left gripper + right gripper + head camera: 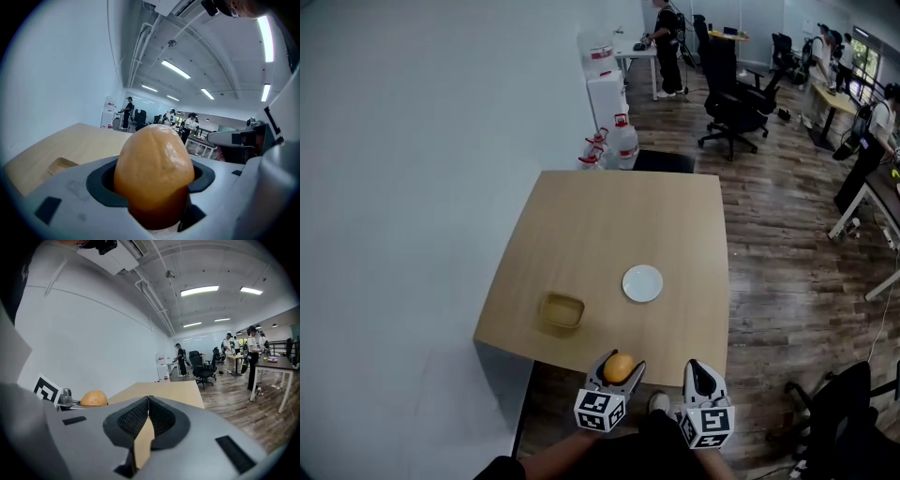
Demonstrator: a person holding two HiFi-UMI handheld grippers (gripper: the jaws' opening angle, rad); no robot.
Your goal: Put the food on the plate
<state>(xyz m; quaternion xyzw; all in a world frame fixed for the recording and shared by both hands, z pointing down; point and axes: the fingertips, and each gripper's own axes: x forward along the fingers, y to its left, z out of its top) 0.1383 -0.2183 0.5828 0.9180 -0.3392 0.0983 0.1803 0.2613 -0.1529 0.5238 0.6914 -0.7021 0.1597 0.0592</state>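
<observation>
An orange, egg-shaped piece of food (620, 367) (154, 173) is clamped in my left gripper (619, 367) (154, 187), held just off the table's near edge. The same food (93, 398) shows at the left of the right gripper view. A small white plate (642, 282) lies on the wooden table (600, 234), to the right of centre and well ahead of both grippers. My right gripper (701, 373) (148, 414) is shut with nothing in it, beside the left one.
A shallow tan tray (562, 310) (61, 165) rests near the table's front left. A white wall runs along the left. Water jugs (622, 141) stand past the table's far end. Office chairs (733, 89), desks and people fill the room behind.
</observation>
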